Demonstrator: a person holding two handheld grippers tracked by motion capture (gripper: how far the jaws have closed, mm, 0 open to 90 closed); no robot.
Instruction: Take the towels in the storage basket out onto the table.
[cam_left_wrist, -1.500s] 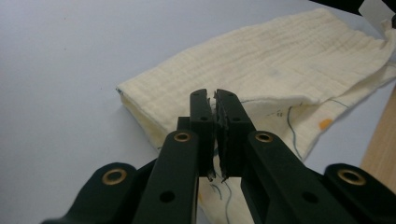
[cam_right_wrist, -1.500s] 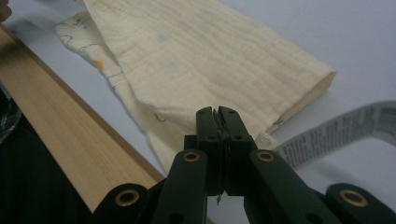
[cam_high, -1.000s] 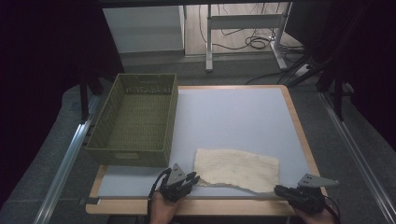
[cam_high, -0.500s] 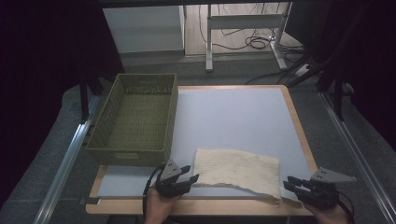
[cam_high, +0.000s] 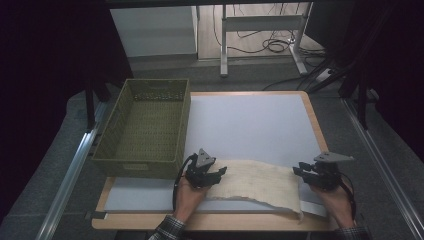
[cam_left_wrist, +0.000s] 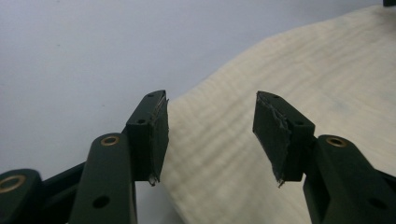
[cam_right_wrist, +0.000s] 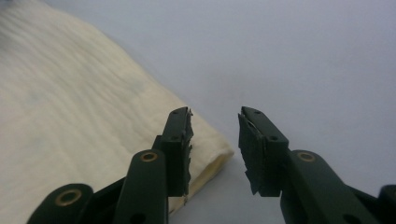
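A cream cloth (cam_high: 255, 182) lies flat on the white mat (cam_high: 250, 125) near the front of the table. My left gripper (cam_high: 221, 172) is at the cloth's far left corner, pointing right. In the left gripper view this gripper (cam_left_wrist: 211, 105) is open, with the cloth (cam_left_wrist: 303, 60) under its jaws and nothing pinched. My right gripper (cam_high: 296, 170) is at the cloth's far right corner, pointing left. In the right gripper view it (cam_right_wrist: 215, 116) is open above the folded corner of the cloth (cam_right_wrist: 70, 107). Both pairs of jaws have just been opening, with no cloth between the pads.
An olive woven basket (cam_high: 145, 127) stands empty on the left side of the table, just beyond my left hand. The table's wooden rim (cam_high: 312, 117) frames the mat. Metal rails (cam_high: 70, 175) run along both sides, and desk legs and cables sit on the floor behind.
Both grippers have moved from the table's front edge toward the cloth's far corners. Their jaws stand wider apart than before. The cloth lies flat, free of both.
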